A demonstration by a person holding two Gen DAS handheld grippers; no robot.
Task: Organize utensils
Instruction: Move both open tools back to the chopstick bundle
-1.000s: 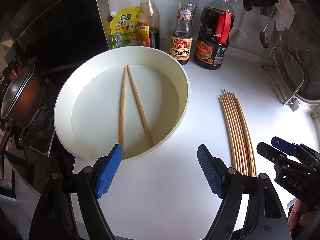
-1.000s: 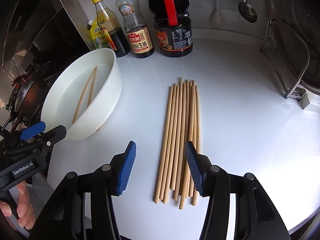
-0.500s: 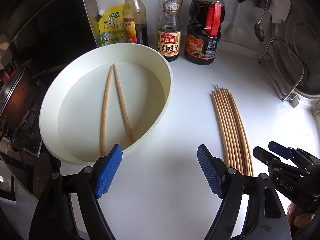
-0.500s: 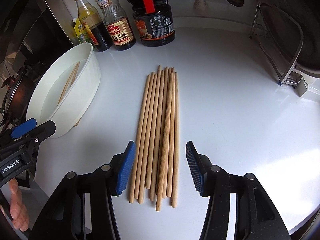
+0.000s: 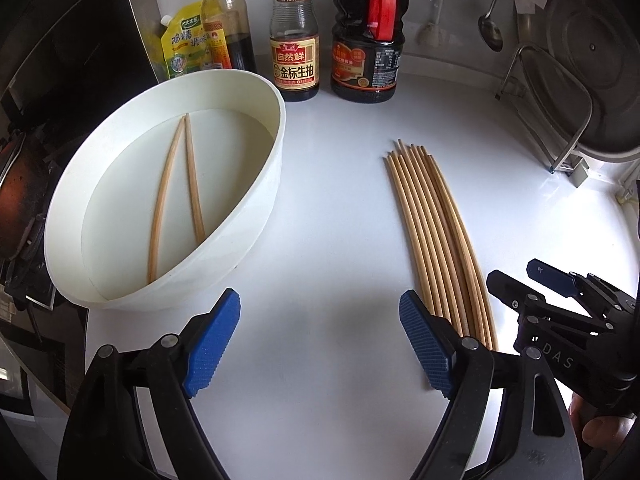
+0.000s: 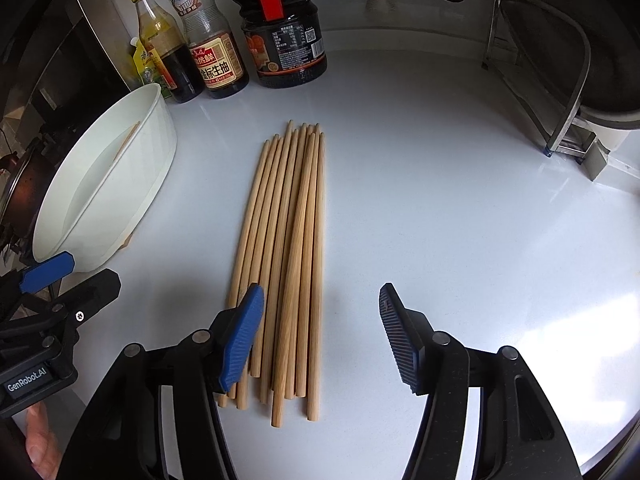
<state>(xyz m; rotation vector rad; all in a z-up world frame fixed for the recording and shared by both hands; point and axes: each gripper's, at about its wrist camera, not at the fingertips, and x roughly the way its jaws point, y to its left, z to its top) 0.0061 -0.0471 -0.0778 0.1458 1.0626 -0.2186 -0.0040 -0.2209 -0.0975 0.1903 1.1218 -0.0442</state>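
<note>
Chopsticks are what I am sorting, and they lie in two places on my white counter (image 5: 328, 208). Farthest left, at the counter's edge, a dark pot (image 5: 16, 184) sits on the stove, too blurred for me to say more. Next comes the white basin (image 5: 264, 184), holding what looks like shallow water, though I cannot be sure, and two chopsticks (image 5: 176, 196) lying in it in a narrow V, tips close together at the far end. Behind the basin, against the wall, stand a yellow pouch (image 5: 182, 46), a yellow-capped bottle (image 5: 226, 28), a clear bottle with a brown label (image 5: 294, 52) and a dark jug with a red handle (image 5: 368, 48).

My left tongs (image 5: 320, 344) hang over bare counter between the basin and the loose bundle. Their jaws have just been opening and stand wide, with nothing between the blue pads.

To the right lies the bundle of chopsticks (image 6: 288, 264), side by side on the counter, pointing away from me toward the bottles. My right tongs (image 6: 320, 340) are over its near end. Their jaws have just been opening too; the left pad stands over the leftmost sticks and the right pad over bare counter, clear of the bundle, so most of the sticks lie between them and nothing is gripped.

Farthest right, a wire rack (image 6: 560, 92) props up a big metal lid (image 5: 592, 60), and a ladle (image 5: 490, 28) hangs on the wall.
</note>
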